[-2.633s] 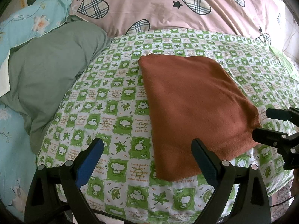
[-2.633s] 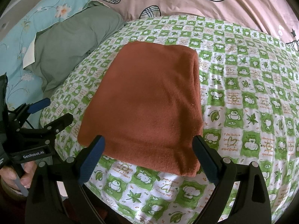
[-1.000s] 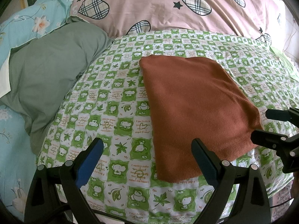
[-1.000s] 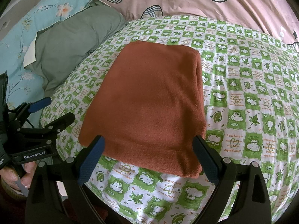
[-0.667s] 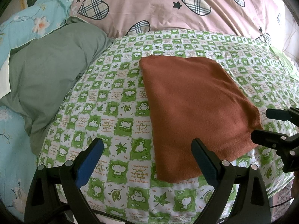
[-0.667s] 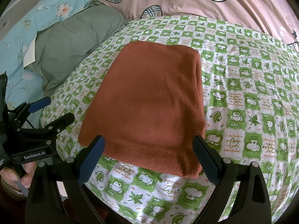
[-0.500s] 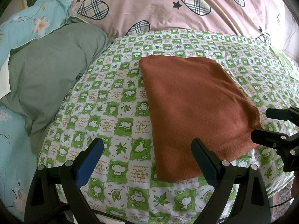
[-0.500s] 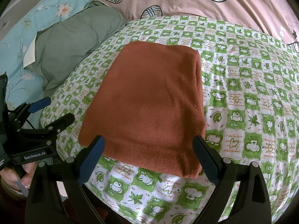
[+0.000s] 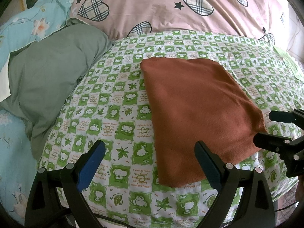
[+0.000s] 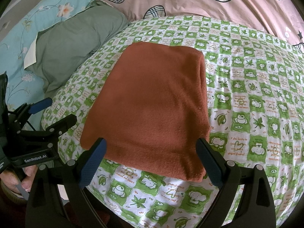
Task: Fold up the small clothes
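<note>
Where the green-and-white checked bedspread printed with cartoon animals and leaves (image 9: 121, 117) covers the bed, it forms the working surface, and behind it lies a pink quilt with plaid hearts and black stars (image 9: 171, 5). To the left rests a plain sage-green pillow (image 9: 47, 70) on a light blue floral sheet (image 9: 11, 136).

A rust-orange folded fleece cloth (image 10: 152, 104) lies flat on the bedspread, roughly rectangular, with its thicker folded edge along the right side in the right wrist view. Its near edge sits close to the front edge of the bed.

The left tool (image 9: 150, 163) has its blue-padded fingers (image 9: 91, 165) spread wide and holds nothing; it hangs over the bedspread at the near left corner of the cloth, with its right finger over the cloth's near edge in its own view. Whether it touches the fabric cannot be told.

The right tool (image 10: 152, 161) is likewise spread wide and empty, its two fingers straddling the near edge of the cloth, one by each near corner. Contact with the cloth cannot be judged.

In the right wrist view the left tool (image 10: 51, 114) appears at the left, just beside the bed's edge, pointing toward the cloth, and the person's left hand (image 10: 22, 178) grips its handle. In the left wrist view the right tool (image 9: 273, 131) enters from the right, next to the cloth's near right corner.
</note>
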Motion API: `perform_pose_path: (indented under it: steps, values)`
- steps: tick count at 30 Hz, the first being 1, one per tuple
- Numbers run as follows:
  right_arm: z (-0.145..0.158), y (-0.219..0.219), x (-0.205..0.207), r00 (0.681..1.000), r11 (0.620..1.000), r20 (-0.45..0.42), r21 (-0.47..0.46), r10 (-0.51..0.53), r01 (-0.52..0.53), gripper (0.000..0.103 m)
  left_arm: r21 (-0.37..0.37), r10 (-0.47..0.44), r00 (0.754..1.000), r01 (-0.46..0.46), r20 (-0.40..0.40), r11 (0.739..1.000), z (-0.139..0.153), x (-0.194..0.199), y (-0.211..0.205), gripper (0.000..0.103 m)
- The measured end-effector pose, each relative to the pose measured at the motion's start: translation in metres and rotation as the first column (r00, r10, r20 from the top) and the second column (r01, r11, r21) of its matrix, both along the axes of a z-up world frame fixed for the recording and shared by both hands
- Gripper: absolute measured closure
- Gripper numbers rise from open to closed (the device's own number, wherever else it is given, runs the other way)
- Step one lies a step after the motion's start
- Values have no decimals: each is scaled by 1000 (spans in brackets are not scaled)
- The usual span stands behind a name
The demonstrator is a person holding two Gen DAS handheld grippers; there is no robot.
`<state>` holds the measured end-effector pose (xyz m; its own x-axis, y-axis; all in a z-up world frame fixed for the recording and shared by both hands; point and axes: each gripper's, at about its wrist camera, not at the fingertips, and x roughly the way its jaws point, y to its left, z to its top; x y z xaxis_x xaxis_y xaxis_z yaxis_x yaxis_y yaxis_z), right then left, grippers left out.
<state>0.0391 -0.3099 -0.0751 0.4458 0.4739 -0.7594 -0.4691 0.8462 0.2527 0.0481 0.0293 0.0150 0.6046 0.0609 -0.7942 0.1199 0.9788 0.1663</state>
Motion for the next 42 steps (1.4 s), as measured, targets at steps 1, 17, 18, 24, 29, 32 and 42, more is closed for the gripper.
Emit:
perform_pose_path:
  steps: [1,17,18,24,29,32,42]
  values:
    - [0,0,0,1000,1000,-1,-1,0,0,8,1,-2,1000,2,0,1000,0,1,0,8]
    - [1,2,2,1000,1000,0,-1,3,-3,8,4,-8,1000,8,2,1000,1,2,-1,8]
    - [1,1,3,1000,1000,0,-1,3,-3,8,5,-9,1000,9,2,1000,1,2,0,8]
    - [2,-3,11,1000,1000,-1,1,-3,3,8,2,-10,1000,10,-2,1000,1,4,-1,8]
    - [3,-6,14,1000,1000,5,5,-8,8,8,3,-21,1000,21,0,1000,0,11,-1,8]
    - [3,-6,14,1000,1000,8,4,-9,9,8,8,-25,1000,25,1,1000,0,12,-2,8]
    - [4,-2,18,1000,1000,3,8,-14,14,8,-38,-3,1000,2,-11,999,-2,26,7,8]
